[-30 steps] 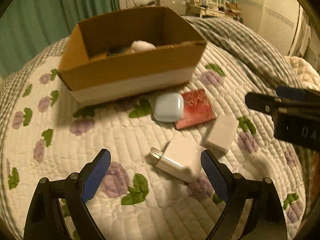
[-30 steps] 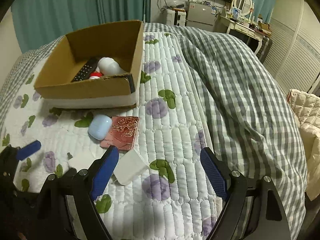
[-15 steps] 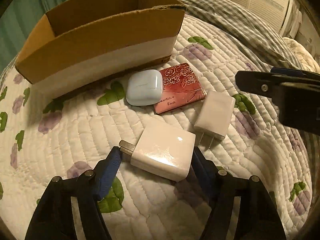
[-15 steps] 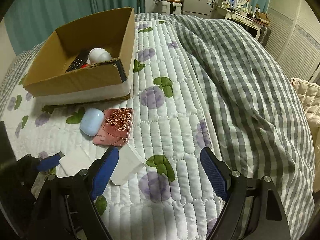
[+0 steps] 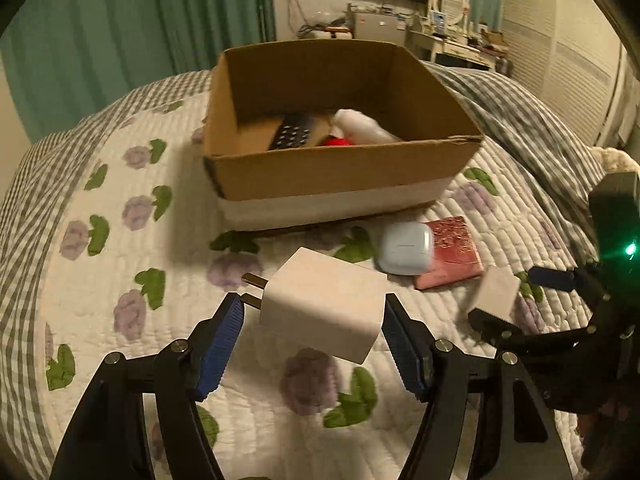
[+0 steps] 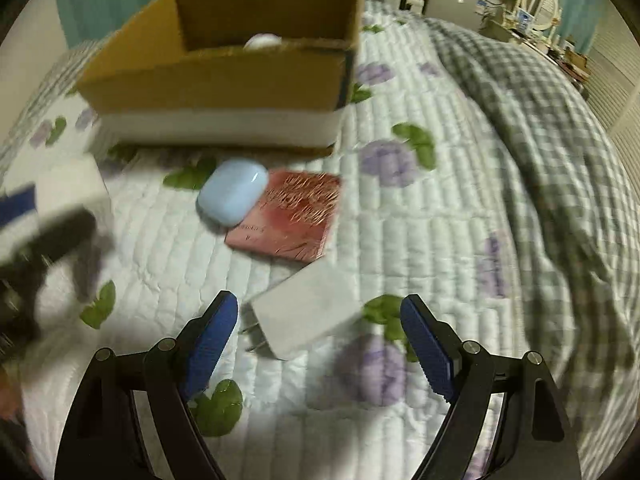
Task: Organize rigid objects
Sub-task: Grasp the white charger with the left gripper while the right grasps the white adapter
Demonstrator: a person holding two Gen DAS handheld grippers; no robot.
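Note:
My left gripper point(image 5: 312, 332) is shut on a large white charger point(image 5: 322, 304) and holds it above the quilt, prongs pointing left, in front of the cardboard box point(image 5: 332, 176). My right gripper point(image 6: 318, 332) is open, its fingers on either side of a smaller white charger point(image 6: 304, 316) that lies on the quilt. That charger also shows in the left wrist view point(image 5: 496, 292). A pale blue earbud case point(image 6: 232, 192) rests partly on a red rose-patterned case point(image 6: 288, 216) in front of the box point(image 6: 224, 88).
The box holds a black remote point(image 5: 294, 132), a white bottle point(image 5: 360, 126) and something red point(image 5: 336, 142). The flowered quilt point(image 5: 120, 248) meets a grey checked blanket point(image 6: 540, 120) on the right. Curtains and a dresser stand behind the bed.
My left gripper has closed on the large charger and lifted it off the quilt toward the box. My right gripper has come down around the smaller charger.

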